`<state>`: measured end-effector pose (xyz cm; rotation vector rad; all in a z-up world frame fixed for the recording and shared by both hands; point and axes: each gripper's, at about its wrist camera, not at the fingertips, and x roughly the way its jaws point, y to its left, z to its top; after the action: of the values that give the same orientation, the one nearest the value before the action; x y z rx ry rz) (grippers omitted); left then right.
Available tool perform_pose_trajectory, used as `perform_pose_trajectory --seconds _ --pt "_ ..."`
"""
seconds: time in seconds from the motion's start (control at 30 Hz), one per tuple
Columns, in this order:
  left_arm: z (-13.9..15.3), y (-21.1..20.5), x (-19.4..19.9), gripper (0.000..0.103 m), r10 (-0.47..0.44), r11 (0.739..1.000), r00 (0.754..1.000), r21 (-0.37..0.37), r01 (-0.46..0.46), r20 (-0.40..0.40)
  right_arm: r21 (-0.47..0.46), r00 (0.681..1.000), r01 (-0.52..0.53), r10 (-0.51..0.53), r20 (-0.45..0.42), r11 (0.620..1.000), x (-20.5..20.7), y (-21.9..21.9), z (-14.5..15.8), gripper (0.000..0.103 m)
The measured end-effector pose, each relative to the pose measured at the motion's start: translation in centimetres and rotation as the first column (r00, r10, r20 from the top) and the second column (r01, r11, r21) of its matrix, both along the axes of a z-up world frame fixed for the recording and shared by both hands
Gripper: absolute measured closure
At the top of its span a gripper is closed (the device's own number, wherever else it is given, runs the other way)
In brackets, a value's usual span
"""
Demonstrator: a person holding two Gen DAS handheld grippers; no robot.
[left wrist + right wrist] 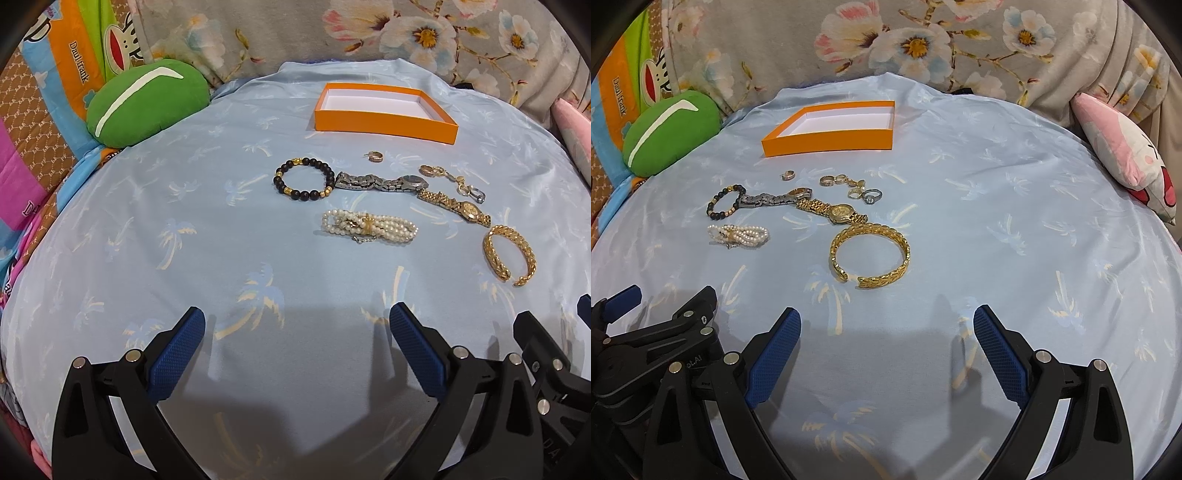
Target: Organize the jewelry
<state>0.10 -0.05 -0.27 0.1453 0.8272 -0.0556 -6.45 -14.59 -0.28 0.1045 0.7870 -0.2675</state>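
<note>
Ahead of the fingers: every piece of jewellery lies on the pale blue palm-print cloth [1015, 206], none yet in the shallow orange cardboard box with white inside [827, 138], which sits beyond them all.
Left gripper [295, 347]: blue-padded fingers spread wide, holding nothing, hovering over bare cloth.
Right gripper [886, 345]: fingers likewise spread and empty.
Nearest piece: the open gold leaf-pattern cuff bangle [870, 256] lies just ahead of the right fingers, slightly left of their midline, its gap facing them; from the left gripper it sits far off to the right, so the right hand looks better placed.
Further on: gold link wristwatch [833, 212], its long axis slanting across the right view; silver link wristwatch [380, 181]; black bead bracelet with gold spacers [303, 178]; white multi-strand pearl bracelet [369, 227].
View difference: the right view separates the small rings [849, 186] clearly; the left view bunches them.
</note>
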Motion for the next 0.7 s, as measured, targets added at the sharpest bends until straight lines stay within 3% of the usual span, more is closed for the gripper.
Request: perform_pose_trajectory --seconds 0.7 --pt "-0.19 -0.39 0.07 0.005 -0.008 1.0 1.0 0.011 0.008 -0.012 0.009 1.0 0.004 -0.004 -0.011 1.0 0.3 -0.14 -0.15 0.01"
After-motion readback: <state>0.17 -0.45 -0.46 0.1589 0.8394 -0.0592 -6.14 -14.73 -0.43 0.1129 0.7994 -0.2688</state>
